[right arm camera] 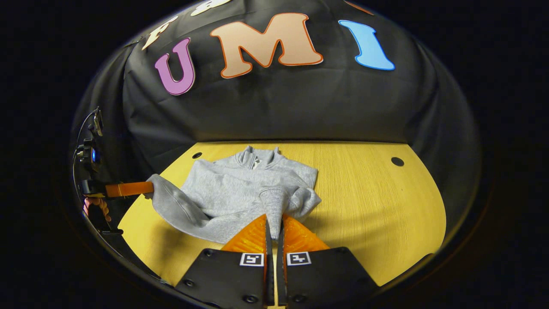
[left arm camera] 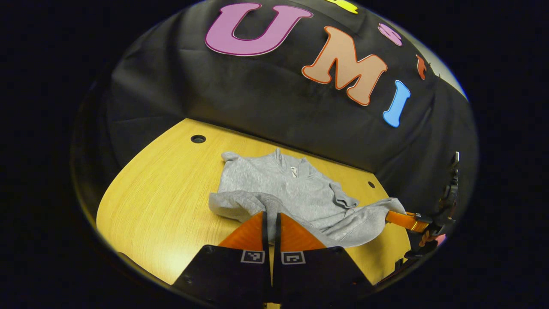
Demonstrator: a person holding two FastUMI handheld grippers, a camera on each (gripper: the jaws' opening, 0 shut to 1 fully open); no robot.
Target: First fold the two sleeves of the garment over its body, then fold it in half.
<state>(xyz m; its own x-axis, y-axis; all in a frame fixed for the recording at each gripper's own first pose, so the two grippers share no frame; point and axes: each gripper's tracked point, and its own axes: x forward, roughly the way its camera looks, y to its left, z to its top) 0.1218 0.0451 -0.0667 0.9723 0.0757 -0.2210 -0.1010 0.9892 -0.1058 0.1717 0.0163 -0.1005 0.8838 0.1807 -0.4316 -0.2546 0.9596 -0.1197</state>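
A grey sweatshirt (left arm camera: 291, 186) (right arm camera: 231, 189) lies flat on the yellow wooden table (left arm camera: 163, 193), collar toward the black wall. In the left gripper view my left gripper (left arm camera: 271, 216) is shut on the ribbed cuff of one sleeve (left arm camera: 240, 201), lifted a little off the table. Far right in that view, my right gripper (left arm camera: 392, 216) pinches the end of the other sleeve (left arm camera: 369, 221). In the right gripper view my right gripper (right arm camera: 274, 219) is shut on a ribbed cuff (right arm camera: 273, 201), and my left gripper (right arm camera: 148, 187) holds the far sleeve end at the left.
The table (right arm camera: 377, 206) has bare wood on both sides of the garment. Small round holes (left arm camera: 197, 138) (right arm camera: 397, 161) sit near its back edge. The black cloth wall closes off the back. A hand (right arm camera: 96, 206) holds the left gripper.
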